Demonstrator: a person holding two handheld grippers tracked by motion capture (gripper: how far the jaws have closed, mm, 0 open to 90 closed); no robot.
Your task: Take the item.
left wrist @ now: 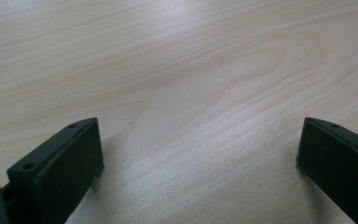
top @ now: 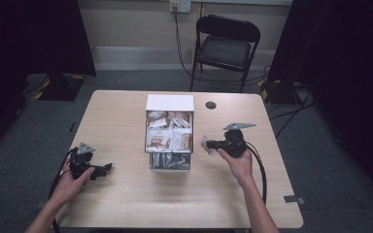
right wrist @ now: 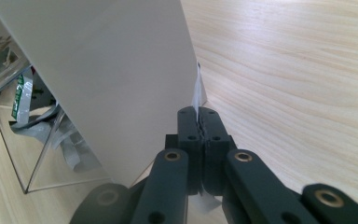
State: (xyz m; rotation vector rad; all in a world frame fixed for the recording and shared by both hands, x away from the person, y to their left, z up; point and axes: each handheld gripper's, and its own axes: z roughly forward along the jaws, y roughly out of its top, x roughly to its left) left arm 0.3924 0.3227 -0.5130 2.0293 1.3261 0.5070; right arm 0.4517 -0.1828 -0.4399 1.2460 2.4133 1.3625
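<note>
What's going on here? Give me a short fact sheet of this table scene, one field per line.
Setting: a wooden table with a folding chair behind it
Middle of table: a clear box with a white lid, full of small packets
Right tool: shut on a flat packet, held beside the box
Left tool: open, nothing between its jaws, low over bare wood
Hands: one holds each tool, coming in from the near edge

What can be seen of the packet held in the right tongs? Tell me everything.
The packet is a flat, pale, glossy sachet, plain on the side facing the right gripper view. The right tongs are shut on its edge, holding it edge-up above the table, just right of the clear box of similar packets.
</note>
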